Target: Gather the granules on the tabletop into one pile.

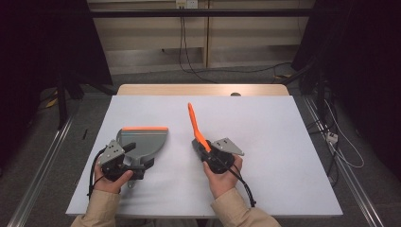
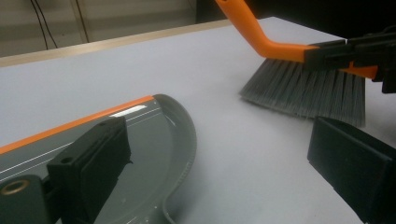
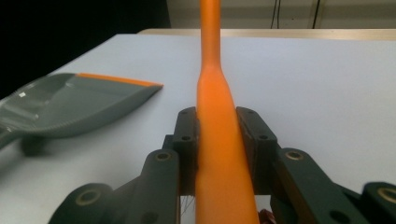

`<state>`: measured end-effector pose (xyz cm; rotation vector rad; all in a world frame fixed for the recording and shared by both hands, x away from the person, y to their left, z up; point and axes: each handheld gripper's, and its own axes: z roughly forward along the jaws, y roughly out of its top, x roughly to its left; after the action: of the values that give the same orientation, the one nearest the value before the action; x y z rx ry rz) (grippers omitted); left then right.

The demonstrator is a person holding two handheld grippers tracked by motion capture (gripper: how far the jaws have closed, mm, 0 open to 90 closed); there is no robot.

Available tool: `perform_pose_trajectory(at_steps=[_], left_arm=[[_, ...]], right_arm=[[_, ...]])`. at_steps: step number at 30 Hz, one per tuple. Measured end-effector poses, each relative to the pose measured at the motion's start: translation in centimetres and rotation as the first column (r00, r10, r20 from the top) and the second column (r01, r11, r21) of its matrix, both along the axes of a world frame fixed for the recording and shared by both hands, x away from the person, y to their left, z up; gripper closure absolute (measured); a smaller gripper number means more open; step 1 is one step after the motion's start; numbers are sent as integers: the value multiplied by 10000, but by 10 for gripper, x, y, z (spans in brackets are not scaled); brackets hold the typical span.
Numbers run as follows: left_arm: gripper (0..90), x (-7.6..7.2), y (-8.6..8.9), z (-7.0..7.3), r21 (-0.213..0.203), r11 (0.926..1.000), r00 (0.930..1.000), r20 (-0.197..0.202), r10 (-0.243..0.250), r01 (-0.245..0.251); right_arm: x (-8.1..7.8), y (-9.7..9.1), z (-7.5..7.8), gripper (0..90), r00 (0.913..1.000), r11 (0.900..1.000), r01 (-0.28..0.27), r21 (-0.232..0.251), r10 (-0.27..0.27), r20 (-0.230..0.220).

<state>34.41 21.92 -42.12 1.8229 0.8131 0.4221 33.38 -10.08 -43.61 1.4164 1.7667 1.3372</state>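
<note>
Right gripper [image 3: 217,140] clamped orange-handled grey-bristle brush [image 1: 195,126]; left gripper [image 2: 215,158] gaped beside grey plastic dustpan [image 1: 142,139]; bristles best stayed flat.

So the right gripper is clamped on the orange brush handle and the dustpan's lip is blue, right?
Not quite. The dustpan has an orange lip, not blue, as the high view shows. The rest holds: the right gripper is clamped on the orange brush handle.
</note>
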Motion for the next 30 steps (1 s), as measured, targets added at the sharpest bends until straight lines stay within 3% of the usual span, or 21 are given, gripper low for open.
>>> perform_pose_trajectory(at_steps=[6, 10, 15, 20, 22, 24, 26, 30], left_arm=[[56, 0, 0, 0, -17, 10000, 10000, -19, -24, 24], [56, -1, 1, 0, -84, 10000, 10000, -55, 37, -38], [56, -1, 1, 0, -76, 10000, 10000, -64, 37, -37], [56, 0, 0, 0, -34, 10000, 10000, -61, 38, -38], [56, 0, 0, -1, -8, 10000, 10000, -73, 32, -32], [56, 1, -1, -1, 34, 10000, 10000, -77, 14, -13], [56, 1, -1, -1, 27, 10000, 9999, -114, 18, -18], [56, 1, -2, -1, 55, 10000, 10000, -99, -2, 3]], right_arm=[[4, -15, 19, 711, 9993, 9999, -59, 157, 53, 383], [8, -31, 24, 711, 9985, 9998, 140, -159, -131, 525], [13, -60, 17, 711, 9969, 9950, 678, -736, -646, 455], [13, -79, 3, 711, 9920, 9826, 1235, -1385, -1188, 417], [12, -81, -4, 711, 9910, 9776, 1333, -1628, -1295, 337], [9, -80, -8, 711, 9904, 9772, 1344, -1646, -1270, 548], [7, -76, -9, 711, 9911, 9807, 1273, -1483, -1199, 575], [3, -62, -10, 711, 9926, 9812, 1078, -1604, -971, 731]])
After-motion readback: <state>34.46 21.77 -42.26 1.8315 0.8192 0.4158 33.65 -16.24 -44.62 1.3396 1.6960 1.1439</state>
